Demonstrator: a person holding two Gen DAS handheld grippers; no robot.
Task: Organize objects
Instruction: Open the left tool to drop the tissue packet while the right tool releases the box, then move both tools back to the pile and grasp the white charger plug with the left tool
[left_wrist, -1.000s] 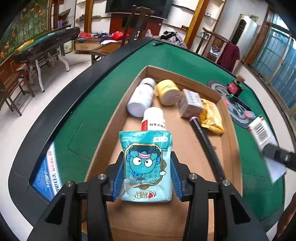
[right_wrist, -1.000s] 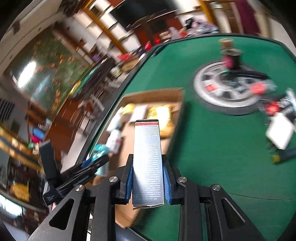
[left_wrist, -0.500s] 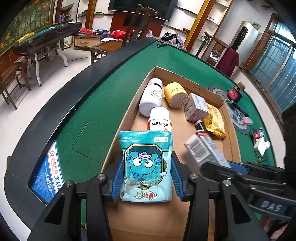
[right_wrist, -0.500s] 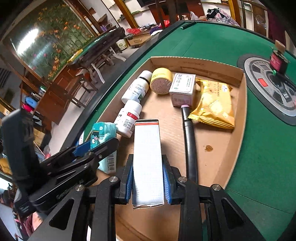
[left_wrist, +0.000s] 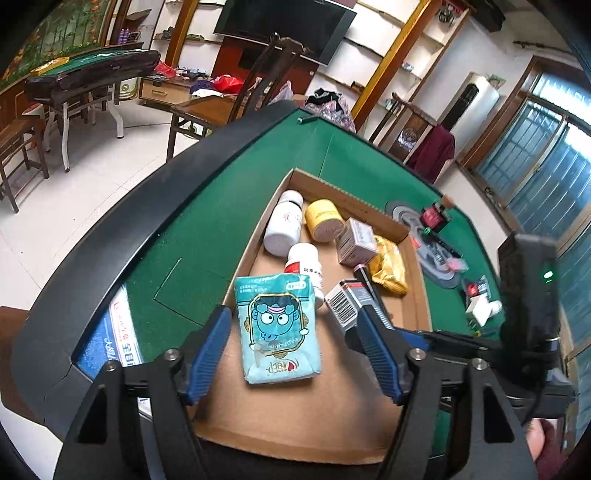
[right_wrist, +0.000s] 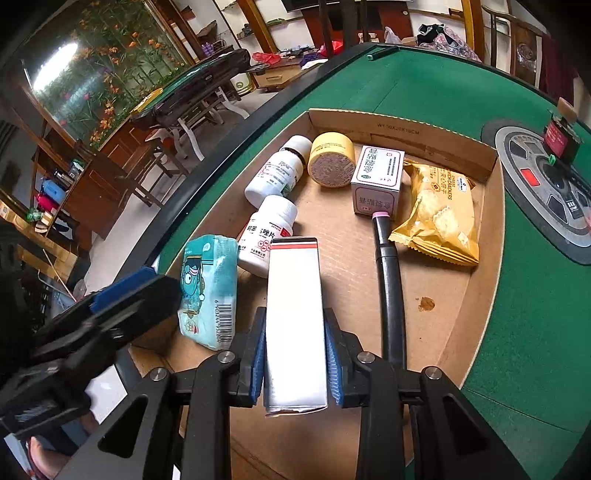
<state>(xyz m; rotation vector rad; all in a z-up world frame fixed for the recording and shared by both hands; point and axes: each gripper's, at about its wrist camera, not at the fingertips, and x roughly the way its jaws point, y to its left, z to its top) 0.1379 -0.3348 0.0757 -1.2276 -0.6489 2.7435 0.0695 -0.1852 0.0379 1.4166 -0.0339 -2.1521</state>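
Observation:
A teal tissue pack (left_wrist: 279, 328) with a cartoon face lies on the floor of the cardboard tray (left_wrist: 332, 443), between the spread fingers of my open left gripper (left_wrist: 295, 350). It also shows in the right wrist view (right_wrist: 208, 291). My right gripper (right_wrist: 295, 354) is shut on a tall white and silver box (right_wrist: 295, 321), held over the tray's near end beside the pack. The box's barcode end shows in the left wrist view (left_wrist: 345, 304).
The tray (right_wrist: 491, 236) also holds two white pill bottles (right_wrist: 277, 175) (right_wrist: 267, 234), a yellow jar (right_wrist: 330, 158), a small white box (right_wrist: 376, 181), a yellow cracker packet (right_wrist: 439, 214) and a black pen (right_wrist: 388, 280). Green table felt (right_wrist: 535, 332) surrounds it, with a round dial panel (right_wrist: 546, 184) at right.
My left gripper has opened and let go of the tissue pack, which now lies in the tray. My right gripper has brought the box down beside it.

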